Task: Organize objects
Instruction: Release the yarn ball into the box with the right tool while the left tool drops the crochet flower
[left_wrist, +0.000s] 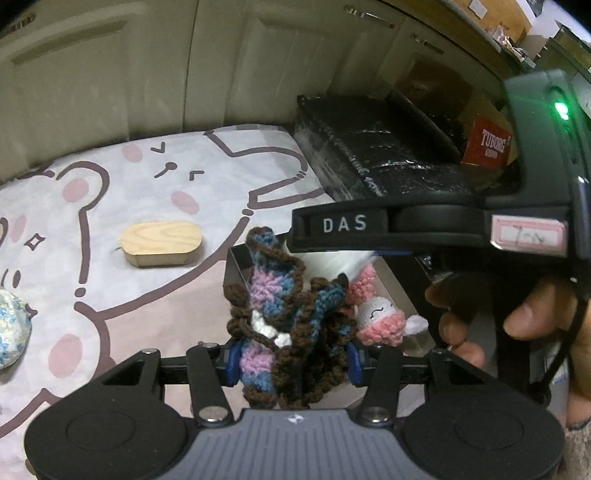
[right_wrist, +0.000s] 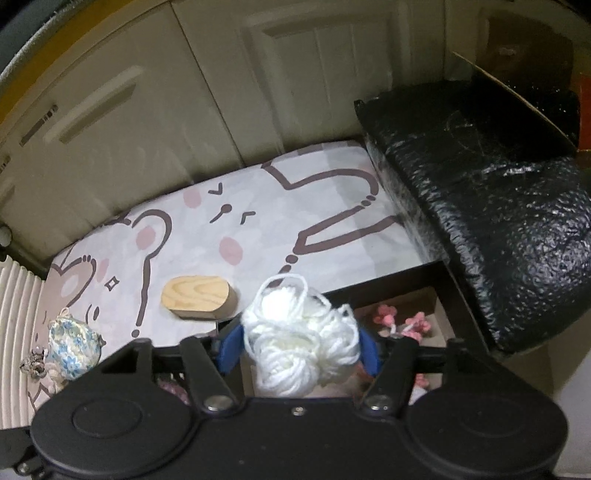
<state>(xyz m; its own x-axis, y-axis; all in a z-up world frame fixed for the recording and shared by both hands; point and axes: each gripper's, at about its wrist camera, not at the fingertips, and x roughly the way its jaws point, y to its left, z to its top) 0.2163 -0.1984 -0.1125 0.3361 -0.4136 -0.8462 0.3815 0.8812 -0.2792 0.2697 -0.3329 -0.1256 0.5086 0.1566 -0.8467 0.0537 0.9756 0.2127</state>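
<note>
- The left tongs (left_wrist: 291, 354) are clenched on a crocheted piece (left_wrist: 284, 314) in brown, blue and pink yarn, which bunches up between the blue pads.
- The right tongs (right_wrist: 301, 350) are clenched on a ball of white yarn (right_wrist: 301, 347), with one loose loop sticking up at 12 o'clock.
- Both loads hang over a dark box (right_wrist: 436, 291) at the edge of the cartoon-print cloth (right_wrist: 258, 229) covering the surface. Pink crocheted flowers (right_wrist: 417, 325) already lie inside it, and the left view shows a small pink-and-white crocheted doll (left_wrist: 380, 317) there too.
- In the left view the right tongs' housing crosses at 2 o'clock, so the two tools are close together.
- The step in hand looks like dropping both yarn items into the box.
- Next, each load likely needs lowering inside the walls, one at a time, before the tongs are opened.
- A wooden block (right_wrist: 199, 297) at 10 o'clock from the yarn and a floral pouch (right_wrist: 74, 347) at 9 o'clock are not yet sorted.
</note>
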